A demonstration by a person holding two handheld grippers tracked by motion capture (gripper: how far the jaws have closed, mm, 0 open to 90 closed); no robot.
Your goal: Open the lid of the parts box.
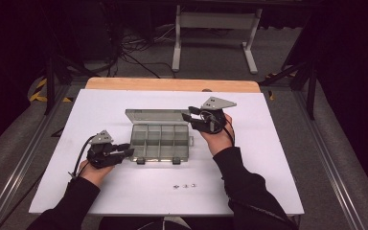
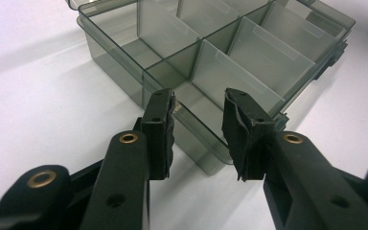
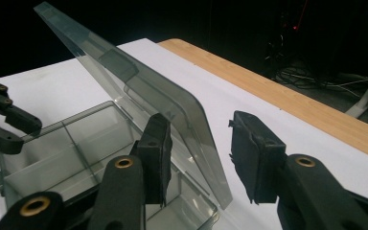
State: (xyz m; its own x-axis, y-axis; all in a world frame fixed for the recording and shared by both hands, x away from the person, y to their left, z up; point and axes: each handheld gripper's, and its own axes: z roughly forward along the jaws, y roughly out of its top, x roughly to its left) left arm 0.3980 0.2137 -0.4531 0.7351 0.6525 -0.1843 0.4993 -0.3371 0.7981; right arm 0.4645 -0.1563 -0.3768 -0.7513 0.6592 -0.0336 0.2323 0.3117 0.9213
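High view
Box: a clear grey plastic box (image 1: 160, 141) with divided compartments sits mid-sheet on the white table (image 1: 268, 167), its lid (image 1: 155, 115) raised at the far side; the compartments look empty.
Small parts: three tiny bits (image 1: 184, 185) lie on the sheet nearer the person, too small to identify.
Left gripper (image 1: 127, 152): at the box's left front corner; jaw gap hard to judge.
Right gripper (image 1: 189, 117): at the lid's right end.

Left gripper view
Box: the near corner (image 2: 206, 153) lies between the jaws, which stand partly open astride it; pads (image 2: 165, 129) close beside the wall, contact unclear.
Compartments: the ones in sight hold nothing; far edge cut off.

Right gripper view
Lid: tilted up (image 3: 139, 91), its edge passing between the partly open jaws; one pad (image 3: 155, 153) sits against or just behind it, the other stands clear.
Left gripper (image 3: 9, 127): at the box's far corner, partly cut off.
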